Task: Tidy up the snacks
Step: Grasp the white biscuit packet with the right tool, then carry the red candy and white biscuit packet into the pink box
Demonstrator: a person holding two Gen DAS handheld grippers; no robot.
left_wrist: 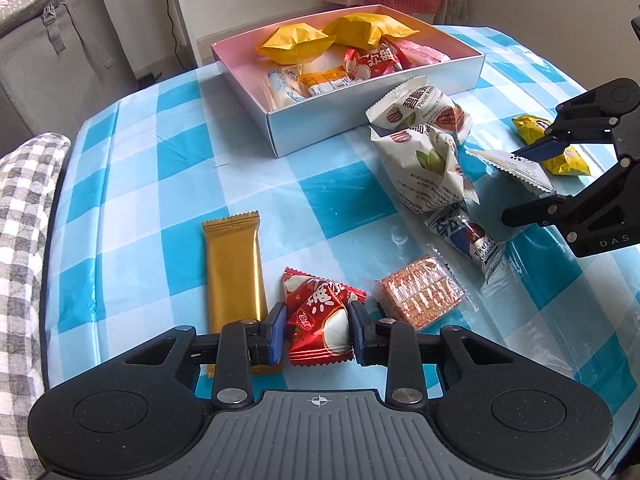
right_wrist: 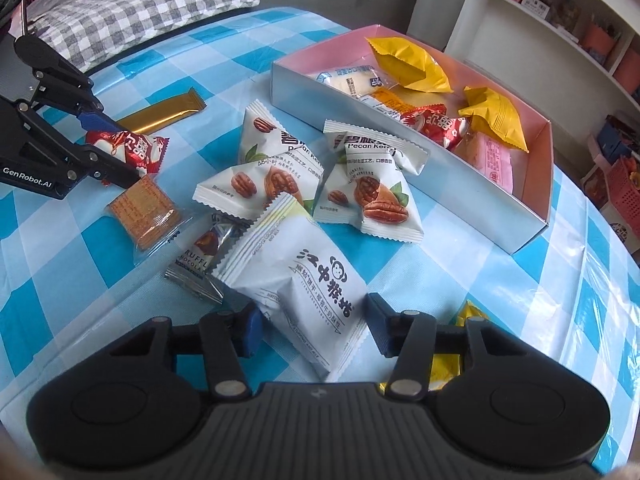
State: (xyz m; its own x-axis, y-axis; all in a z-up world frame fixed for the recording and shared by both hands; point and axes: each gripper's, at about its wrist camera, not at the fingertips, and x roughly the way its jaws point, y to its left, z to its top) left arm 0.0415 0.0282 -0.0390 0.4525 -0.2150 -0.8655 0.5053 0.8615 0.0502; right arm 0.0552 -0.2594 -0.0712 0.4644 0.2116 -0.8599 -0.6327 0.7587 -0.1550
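A round table under a blue-and-white checked plastic cloth [left_wrist: 168, 184] carries my half-finished sorting job. Toward its far edge stands the shallow rectangular white cardboard box with a pink lining [left_wrist: 372, 110], already holding two puffy yellow packets, a red sweet, a pink packet and a few pale wrapped bars. Outside it, across the middle of the cloth, much is left: three white pecan-kernel sachets [right_wrist: 276, 168] heaped just beside the box's near wall, a flat gold foil bar [left_wrist: 234, 276] nearer the left edge, a clear-wrapped square of orange-brown wafer [left_wrist: 420, 292], a small silver truffle-chocolate wrapper [left_wrist: 472, 236] and a yellow sweet [left_wrist: 532, 128] toward the right edge.

My right gripper [right_wrist: 316, 330] sits around a white pillow-shaped biscuit packet printed with black characters [right_wrist: 304, 288]; its blue pads stand partly apart, at or just off the packet's sides, and I cannot tell whether they press it.

My left gripper [left_wrist: 318, 332] is nearly closed, pads pinching the sides of a red triangular foil candy packet [left_wrist: 320, 320] near the table's near edge, beside the gold bar.
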